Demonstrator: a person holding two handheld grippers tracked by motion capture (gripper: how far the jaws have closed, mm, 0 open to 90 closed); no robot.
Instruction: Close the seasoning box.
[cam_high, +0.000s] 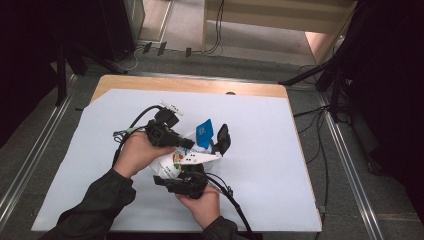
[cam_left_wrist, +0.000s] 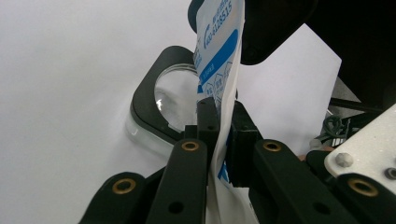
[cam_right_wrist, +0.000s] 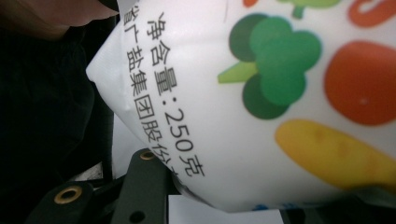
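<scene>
Salt bag (cam_high: 172, 162), white with printed vegetables and blue panels, is held above the middle of the table (cam_high: 260, 150) between the two grippers. In the high view the left gripper (cam_high: 187, 144) is seen coming in from the left, held in the person's left hand (cam_high: 137, 152), and the right gripper (cam_high: 192, 172) is seen below the bag, held in the right hand (cam_high: 202, 202). In the left gripper view the jaws are closed tight on a thin, flat edge of the bag, which runs upward between the pads with its blue print showing. In the right gripper view the bag's bulging body, with a green broccoli, an orange tomato and a yellow shape printed on it, is seen lying across that gripper's jaws and pressed against them; the jaws are set partly apart and are closed on this fuller part of the bag. A black-framed magnifying glass (cam_left_wrist: 163, 100) is seen lying flat on the white sheet (cam_high: 260, 165) just beyond the left gripper's tips, behind the bag's edge. Dark sleeves are seen entering from the bottom of the high view.
</scene>
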